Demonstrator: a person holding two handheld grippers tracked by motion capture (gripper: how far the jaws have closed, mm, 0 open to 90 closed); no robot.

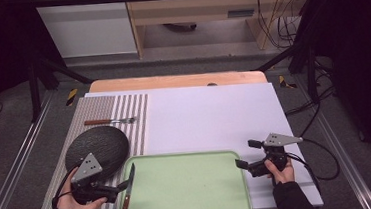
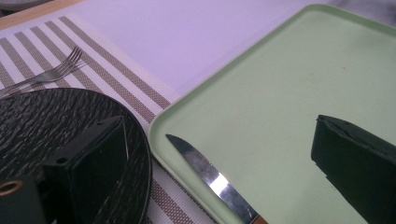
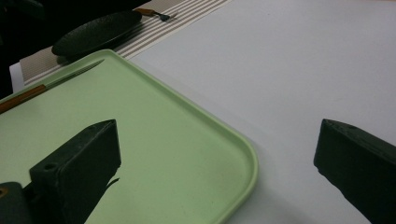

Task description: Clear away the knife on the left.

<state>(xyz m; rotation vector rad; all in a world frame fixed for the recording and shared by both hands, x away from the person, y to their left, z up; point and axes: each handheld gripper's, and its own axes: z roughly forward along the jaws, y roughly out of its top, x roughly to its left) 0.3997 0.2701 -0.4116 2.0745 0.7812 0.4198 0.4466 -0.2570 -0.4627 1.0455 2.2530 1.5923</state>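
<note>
High view: the left claw (image 1: 121, 186) stands wide open with nothing between its jaws, beside the knife (image 1: 128, 192), which lies along the left edge of the green tray (image 1: 190, 194) at the bench's near edge. Right claw (image 1: 245, 155) gapes open too, empty, at the tray's far right corner. No readable writing shows on any of them.

Knife (image 1: 128, 191) on tray's (image 1: 190, 194) left edge, plate (image 1: 97, 150) beside.

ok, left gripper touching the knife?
Apart. The left gripper view shows the left gripper with jaws wide open, and the knife lying alone on the green tray between them, clear of both.
</note>
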